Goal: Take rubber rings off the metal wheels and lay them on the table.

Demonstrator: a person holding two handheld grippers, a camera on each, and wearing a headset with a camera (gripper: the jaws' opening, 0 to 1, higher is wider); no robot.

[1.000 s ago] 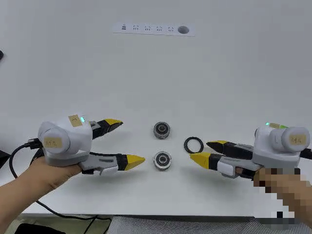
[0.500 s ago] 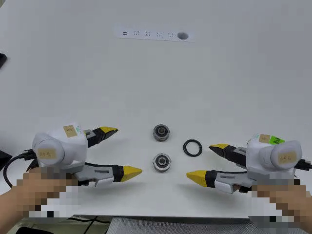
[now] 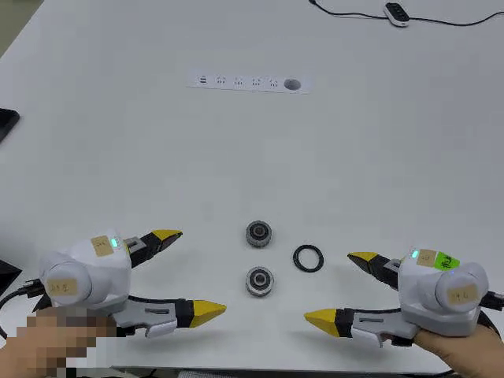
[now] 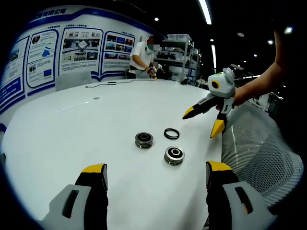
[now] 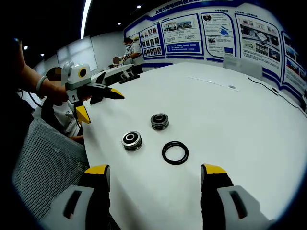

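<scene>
Two small metal wheels lie flat on the white table: a far wheel (image 3: pixel 259 233) (image 4: pixel 143 140) (image 5: pixel 159 120) and a near wheel (image 3: pixel 260 280) (image 4: pixel 174 155) (image 5: pixel 131 140), each with a dark rim. One loose black rubber ring (image 3: pixel 308 257) (image 4: pixel 171 133) (image 5: pixel 175 152) lies on the table right of them. My left gripper (image 3: pixel 189 272) (image 4: pixel 156 173) stands open near the front edge, left of the wheels, holding nothing. On the other side my right gripper (image 3: pixel 342 287) (image 5: pixel 156 173) is open too, just right of the ring, apart from it.
A white power strip (image 3: pixel 250 82) lies at the back of the table (image 3: pixel 118 157). A black cable with a small device (image 3: pixel 398 13) runs along the far right edge. A mesh chair back (image 5: pixel 43 163) sits by the table's front edge. A person (image 4: pixel 143 57) stands far behind.
Both grippers have drawn back toward the front edge, away from the wheels and ring, and stay open. The head camera has tilted, so the table's far part shows.
</scene>
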